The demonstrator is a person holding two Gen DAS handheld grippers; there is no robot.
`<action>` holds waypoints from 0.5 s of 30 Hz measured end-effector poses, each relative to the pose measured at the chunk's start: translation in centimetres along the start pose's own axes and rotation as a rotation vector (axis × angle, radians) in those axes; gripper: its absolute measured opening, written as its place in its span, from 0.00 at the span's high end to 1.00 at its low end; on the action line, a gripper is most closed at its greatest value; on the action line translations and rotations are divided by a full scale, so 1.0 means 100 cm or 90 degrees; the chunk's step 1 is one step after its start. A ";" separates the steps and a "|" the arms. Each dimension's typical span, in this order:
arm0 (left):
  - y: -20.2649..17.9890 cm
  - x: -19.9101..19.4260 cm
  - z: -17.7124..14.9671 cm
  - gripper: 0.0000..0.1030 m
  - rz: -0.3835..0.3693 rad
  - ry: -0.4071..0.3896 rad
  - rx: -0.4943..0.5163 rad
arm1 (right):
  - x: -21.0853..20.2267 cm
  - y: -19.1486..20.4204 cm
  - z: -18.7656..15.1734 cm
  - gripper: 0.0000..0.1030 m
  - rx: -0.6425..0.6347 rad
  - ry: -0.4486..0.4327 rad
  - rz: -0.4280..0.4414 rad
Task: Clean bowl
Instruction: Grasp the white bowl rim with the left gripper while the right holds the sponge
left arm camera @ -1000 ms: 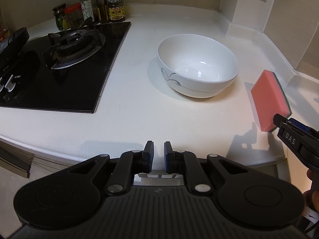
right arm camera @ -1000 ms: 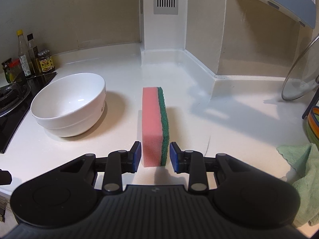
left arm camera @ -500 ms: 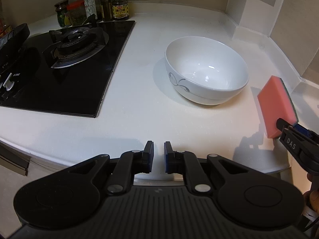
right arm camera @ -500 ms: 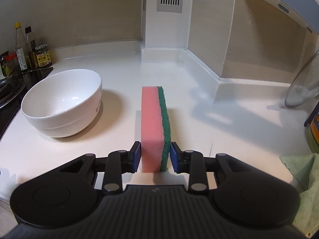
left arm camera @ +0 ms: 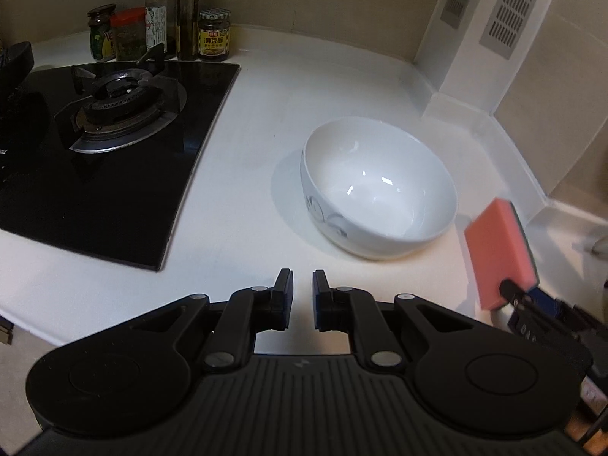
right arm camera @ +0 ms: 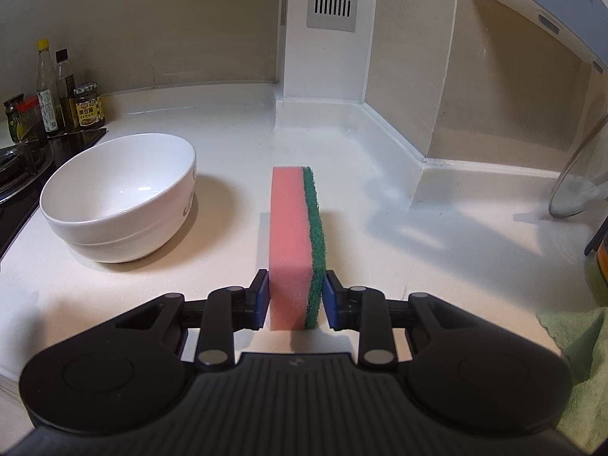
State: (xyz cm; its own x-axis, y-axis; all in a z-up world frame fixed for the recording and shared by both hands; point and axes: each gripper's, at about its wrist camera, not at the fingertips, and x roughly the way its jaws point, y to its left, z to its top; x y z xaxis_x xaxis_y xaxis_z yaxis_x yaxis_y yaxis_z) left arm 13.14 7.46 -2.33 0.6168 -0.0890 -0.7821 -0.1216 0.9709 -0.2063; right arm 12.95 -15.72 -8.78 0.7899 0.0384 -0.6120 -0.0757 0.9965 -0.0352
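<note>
A white bowl with a grey swirl pattern stands upright and empty on the white counter. Right of it is a pink sponge with a green scouring side, standing on edge. My right gripper is closing on the sponge's near end, one blue pad against the pink face and the other against the green. The left wrist view shows that gripper at the far right. My left gripper hovers over the counter in front of the bowl, with a narrow gap between its jaws and nothing in it.
A black gas hob lies left of the bowl, with sauce bottles and jars behind it. A green cloth and a glass lid are at the right. A white wall column stands behind the sponge.
My right jaws have narrowed until the pads touch the sponge. The left gripper has moved in over the counter toward the bowl, its gap unchanged.
</note>
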 end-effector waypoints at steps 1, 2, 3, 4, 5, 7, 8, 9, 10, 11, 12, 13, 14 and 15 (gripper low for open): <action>0.001 0.002 0.004 0.89 -0.003 -0.001 -0.002 | 0.000 -0.001 0.000 0.75 0.002 0.000 0.000; 0.002 0.004 0.008 0.89 -0.006 0.000 -0.004 | 0.001 -0.001 0.001 0.75 0.003 0.000 0.001; 0.003 0.006 0.013 0.89 -0.007 0.001 -0.005 | 0.001 -0.001 0.002 0.75 0.004 0.001 -0.001; 0.003 0.008 0.017 0.89 -0.007 0.001 -0.004 | 0.002 -0.002 0.003 0.76 0.005 0.002 -0.003; 0.003 0.010 0.020 0.89 -0.006 0.000 -0.003 | 0.002 -0.002 0.004 0.76 0.007 0.002 -0.005; 0.002 0.014 0.027 0.89 -0.007 0.001 -0.001 | 0.002 -0.004 0.007 0.76 0.013 0.003 -0.005; 0.002 0.016 0.029 0.89 -0.011 0.003 -0.002 | 0.003 -0.004 0.008 0.76 0.014 0.004 -0.006; 0.002 0.018 0.032 0.89 -0.015 0.006 -0.005 | 0.003 -0.005 0.009 0.76 0.015 0.003 -0.008; 0.003 0.020 0.035 0.89 -0.022 0.009 -0.009 | 0.004 -0.006 0.011 0.76 0.017 0.002 -0.010; 0.004 0.023 0.039 0.89 -0.029 0.012 -0.015 | 0.005 -0.006 0.012 0.76 0.018 0.001 -0.011; 0.005 0.025 0.043 0.89 -0.035 0.015 -0.021 | 0.005 -0.006 0.013 0.76 0.019 0.000 -0.011; 0.005 0.027 0.047 0.89 -0.041 0.017 -0.025 | 0.006 -0.006 0.014 0.76 0.019 0.000 -0.011; 0.005 0.029 0.051 0.89 -0.043 0.017 -0.025 | 0.007 -0.005 0.014 0.76 0.019 0.000 -0.012; 0.005 0.031 0.053 0.89 -0.043 0.016 -0.025 | 0.007 -0.005 0.015 0.76 0.019 0.000 -0.013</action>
State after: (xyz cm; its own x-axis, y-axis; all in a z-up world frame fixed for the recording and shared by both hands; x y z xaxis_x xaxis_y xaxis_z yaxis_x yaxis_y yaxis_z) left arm 19.10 8.82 -1.70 0.6048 -0.1608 -0.7800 -0.1106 0.9529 -0.2822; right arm 14.49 -16.10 -8.04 0.7909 0.0179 -0.6117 -0.0413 0.9989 -0.0241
